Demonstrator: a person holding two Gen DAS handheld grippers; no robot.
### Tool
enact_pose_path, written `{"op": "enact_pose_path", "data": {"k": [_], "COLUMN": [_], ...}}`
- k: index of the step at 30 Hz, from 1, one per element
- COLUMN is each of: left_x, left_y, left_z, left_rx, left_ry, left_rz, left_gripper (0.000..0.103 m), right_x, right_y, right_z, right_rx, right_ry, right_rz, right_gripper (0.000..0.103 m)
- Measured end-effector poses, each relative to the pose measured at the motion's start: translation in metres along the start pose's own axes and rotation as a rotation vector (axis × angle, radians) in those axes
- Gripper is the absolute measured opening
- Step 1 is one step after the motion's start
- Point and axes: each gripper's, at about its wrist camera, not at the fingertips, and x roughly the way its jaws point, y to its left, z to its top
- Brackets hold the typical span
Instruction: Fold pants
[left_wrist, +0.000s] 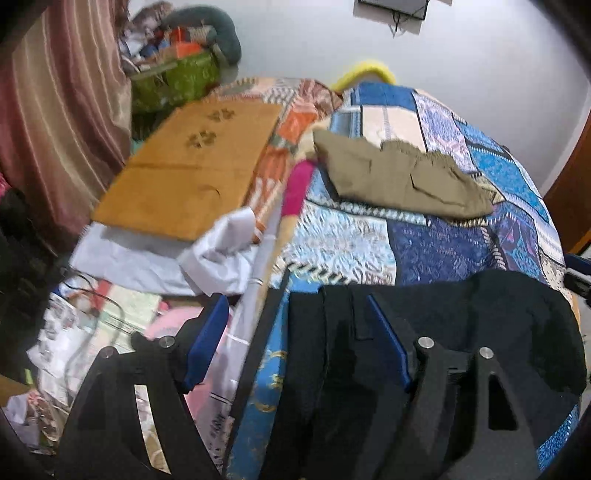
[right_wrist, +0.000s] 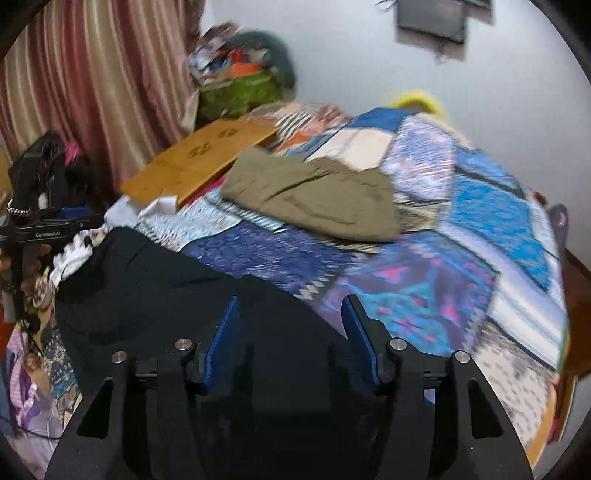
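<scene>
Patchwork bed (left_wrist: 424, 243), black pants (right_wrist: 166, 280), left view blurrier

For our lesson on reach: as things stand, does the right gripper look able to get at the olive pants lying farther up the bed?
Probably yes. The right gripper is open over the black pants, and only bare quilt lies between it and the olive pants. Nothing stands in the way.
</scene>
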Motion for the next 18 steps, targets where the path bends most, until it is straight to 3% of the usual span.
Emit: {"op": "enact_pose_path", "data": {"k": [7, 12, 14, 16, 18], "left_x": [0.033, 0.041, 0.042, 0.041, 0.039], "left_y": [-0.013, -0.016, -0.013, -0.012, -0.013], "left_z": [-0.003, -0.001, 0.0, 0.002, 0.003], "left_rx": [0.033, 0.018, -0.001, -0.001, 0.004], "left_ry": [0.062, 0.08, 0.074, 0.055, 0.037], "left_rz": [-0.086, -0.183, -0.185, -0.174, -0.164], "left_gripper": [0.072, 0.046, 0.037, 0.029, 0.021], "right_x": [0.076, 0.112, 0.121, 0.123, 0.118], "right_y": [0.019, 0.015, 0.013, 0.013, 0.016], "right_z": [0.022, 0.025, 0.022, 0.019, 0.017], "right_rx": [-0.081, -0.085, -0.084, -0.089, -0.107], "right_ry": [0.161, 0.277, 0.308, 0.312, 0.281], "right_rz": [0.081, 0.125, 0.152, 0.157, 0.153], "right_gripper": [0.054, 0.051, 0.024, 0.011, 0.008]}}
